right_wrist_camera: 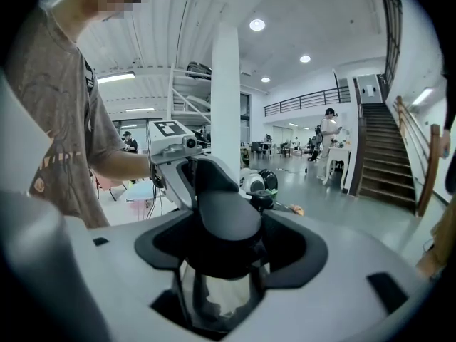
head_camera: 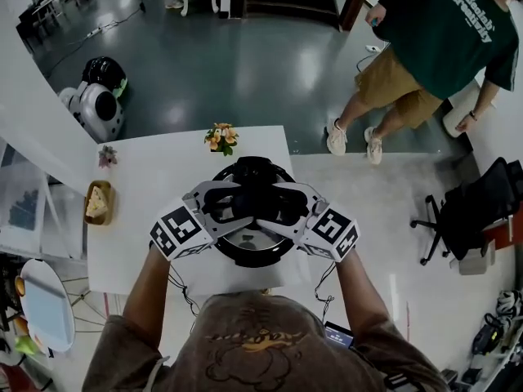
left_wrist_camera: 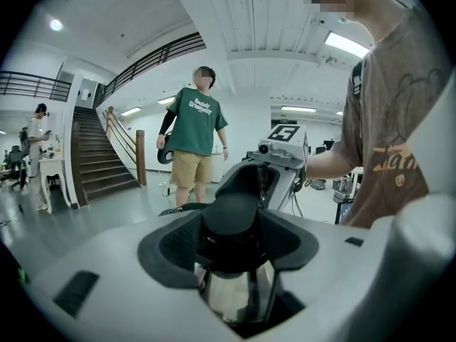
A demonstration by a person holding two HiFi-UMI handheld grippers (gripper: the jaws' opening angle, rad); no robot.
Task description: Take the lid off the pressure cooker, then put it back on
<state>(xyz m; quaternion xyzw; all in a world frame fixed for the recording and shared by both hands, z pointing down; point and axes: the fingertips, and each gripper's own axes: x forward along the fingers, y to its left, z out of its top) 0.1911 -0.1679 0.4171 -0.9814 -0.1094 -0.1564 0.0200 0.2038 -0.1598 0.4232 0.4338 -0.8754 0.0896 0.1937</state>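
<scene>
Left tool [left_wrist_camera: 235, 239] at 9 o'clock, right tool [right_wrist_camera: 221, 246] at 3, both clamped on the handle [head_camera: 257, 202]; lid [head_camera: 249, 240] looks seated on the pressure cooker [head_camera: 253, 261]: 2 steps remain.

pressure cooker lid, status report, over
Both shut on lid handle: left gripper, right gripper, opposite sides. The lid looks seated on pressure cooker. Flowers stand apart at far table edge.

The left tongs [head_camera: 233, 207] and right tongs [head_camera: 286, 209] are pale grey with black pads and black-and-white square markers. The pressure cooker [head_camera: 255, 257] is black, its lid [head_camera: 248, 240] shiny silver. The desk [head_camera: 139, 186] is white, the flowers [head_camera: 221, 137] orange-yellow, and the bystander's shirt [head_camera: 449, 31] dark green.
</scene>
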